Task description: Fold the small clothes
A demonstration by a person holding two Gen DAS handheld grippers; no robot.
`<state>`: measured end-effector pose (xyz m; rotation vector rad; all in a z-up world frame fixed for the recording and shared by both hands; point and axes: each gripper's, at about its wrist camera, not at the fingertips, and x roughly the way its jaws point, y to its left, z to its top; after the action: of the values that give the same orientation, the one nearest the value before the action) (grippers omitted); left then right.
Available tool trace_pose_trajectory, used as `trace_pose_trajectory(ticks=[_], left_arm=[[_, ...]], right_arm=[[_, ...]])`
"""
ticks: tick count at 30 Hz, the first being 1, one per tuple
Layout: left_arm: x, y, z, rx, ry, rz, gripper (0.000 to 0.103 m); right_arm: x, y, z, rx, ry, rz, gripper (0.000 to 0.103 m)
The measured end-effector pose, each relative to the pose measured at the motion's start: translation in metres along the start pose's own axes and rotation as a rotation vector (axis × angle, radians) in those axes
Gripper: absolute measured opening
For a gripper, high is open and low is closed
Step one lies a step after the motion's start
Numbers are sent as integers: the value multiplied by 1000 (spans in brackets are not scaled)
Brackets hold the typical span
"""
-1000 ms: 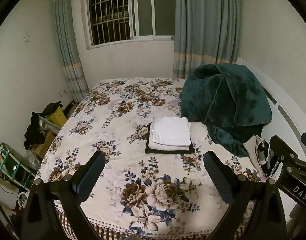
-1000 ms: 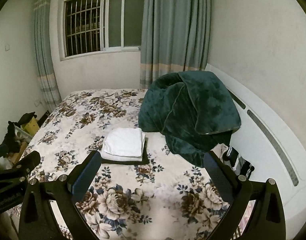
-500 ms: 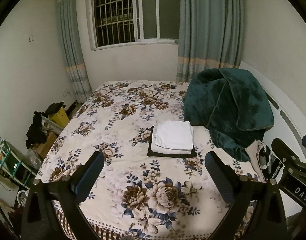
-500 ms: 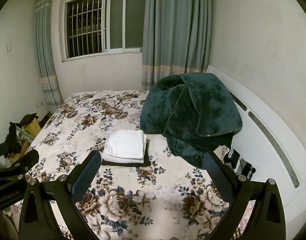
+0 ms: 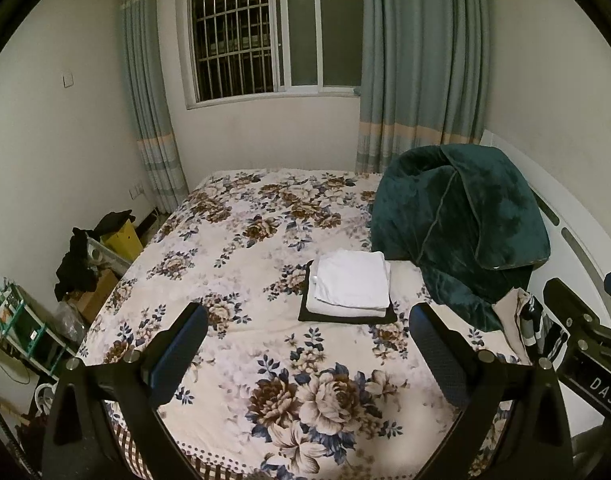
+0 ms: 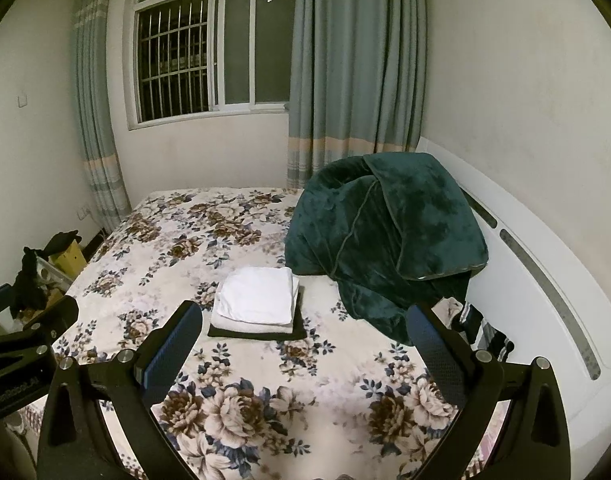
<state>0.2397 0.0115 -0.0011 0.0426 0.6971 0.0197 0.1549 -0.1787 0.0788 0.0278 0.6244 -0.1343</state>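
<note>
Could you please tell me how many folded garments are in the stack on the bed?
3: a white piece on top, a second white piece beneath it, and a black one at the bottom, beside the green blanket. Thin layers between may be hidden.

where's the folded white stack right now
The folded white stack lies mid-bed on a black garment, just left of the green blanket in both wrist views.

Floral bed [image 5: 265, 240], barred window [image 5: 273, 40], teal curtains [image 5: 421, 60], white walls.
</note>
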Motion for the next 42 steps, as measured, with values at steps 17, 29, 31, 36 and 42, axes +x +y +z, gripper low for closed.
trace_pose_trajectory(ticks=[17, 29, 31, 36, 42], left_arm=[[1, 1, 4, 3, -6, 2, 103], [-1, -1, 1, 1, -8, 6, 103], [0, -1, 2, 1, -9, 6, 103], [-1, -2, 2, 1, -10, 6, 103], [-5, 0, 8, -3, -23, 10, 103]], right_arm=[[0, 3, -1, -1, 0, 2, 103], [0, 5, -3, -5, 1, 3, 103], [1, 5, -3, -5, 1, 5, 103], [0, 8, -2, -6, -6, 6, 103], [0, 8, -1, -7, -9, 6, 103]])
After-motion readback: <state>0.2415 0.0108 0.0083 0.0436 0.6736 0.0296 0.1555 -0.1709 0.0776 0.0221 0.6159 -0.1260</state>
